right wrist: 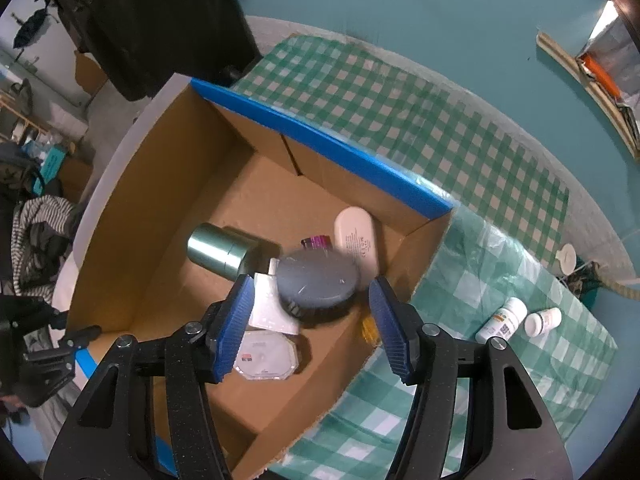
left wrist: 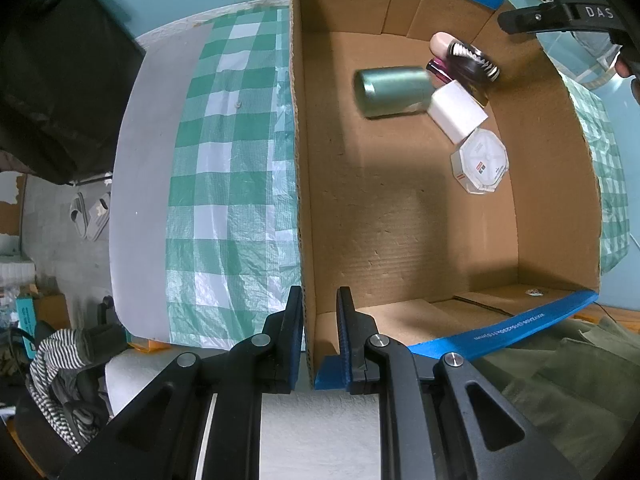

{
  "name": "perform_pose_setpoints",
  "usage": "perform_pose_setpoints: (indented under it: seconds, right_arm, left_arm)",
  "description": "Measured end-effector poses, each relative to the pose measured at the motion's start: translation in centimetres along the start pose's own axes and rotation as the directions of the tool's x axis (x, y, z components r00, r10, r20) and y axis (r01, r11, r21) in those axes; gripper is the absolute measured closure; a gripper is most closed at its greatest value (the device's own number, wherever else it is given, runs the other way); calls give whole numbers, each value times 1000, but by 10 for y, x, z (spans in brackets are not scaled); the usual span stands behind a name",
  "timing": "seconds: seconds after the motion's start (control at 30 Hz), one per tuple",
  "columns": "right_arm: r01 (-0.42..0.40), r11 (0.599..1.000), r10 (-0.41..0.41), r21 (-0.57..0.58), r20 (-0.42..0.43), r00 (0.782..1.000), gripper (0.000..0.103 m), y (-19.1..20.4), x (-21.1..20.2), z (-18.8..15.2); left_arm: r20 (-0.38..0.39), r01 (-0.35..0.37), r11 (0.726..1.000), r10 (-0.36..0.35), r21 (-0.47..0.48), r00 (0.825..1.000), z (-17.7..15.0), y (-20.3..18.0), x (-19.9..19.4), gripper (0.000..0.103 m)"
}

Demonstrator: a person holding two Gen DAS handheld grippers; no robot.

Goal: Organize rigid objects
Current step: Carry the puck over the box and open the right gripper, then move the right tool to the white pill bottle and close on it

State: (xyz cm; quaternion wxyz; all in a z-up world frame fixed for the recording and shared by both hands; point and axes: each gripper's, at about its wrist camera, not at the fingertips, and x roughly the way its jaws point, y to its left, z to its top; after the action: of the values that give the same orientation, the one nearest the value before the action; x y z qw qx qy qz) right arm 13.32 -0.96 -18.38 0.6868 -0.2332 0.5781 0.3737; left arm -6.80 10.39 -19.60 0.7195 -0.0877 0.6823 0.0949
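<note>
Your right tongs hang spread wide above the cardboard box, and nothing is between the blue pads. Just under them, inside the box, you see a dark round jar with its flat lid toward you. Beside it lies a green metal can on its side, and a white tube leans near the blue-taped rim. An octagonal clear case sits lower on the box floor, touching a white box. Outside the box, on the green checked cloth of the counter, two white pill bottles lie close together.
</note>
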Motion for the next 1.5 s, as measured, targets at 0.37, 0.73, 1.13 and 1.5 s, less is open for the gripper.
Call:
perform_pose_setpoints:
  seconds: [0.37,0.73,1.13,1.5]
  right_arm:
    - [12,1000,-13,29,40,999,41,-9,-23,-1]
    - [49,994,-55,93,57,997,40,-41,-44,-10]
    - [100,964,-104,246,5,995,39,-120,-45,-39]
    - [126,915,-111,383,-62,992,40,-178,-14,-52]
  left_arm:
    - [0,-2,1000,2,6,1000,-1,0,-1,88]
    - [0,-2,1000,2,8,1000,-1,0,0,88]
    - [1,2,1000,-2,3,1000,-1,-1,-1,88]
    - [-4,-2,1000,2,-1,1000,0,-1,0,88]
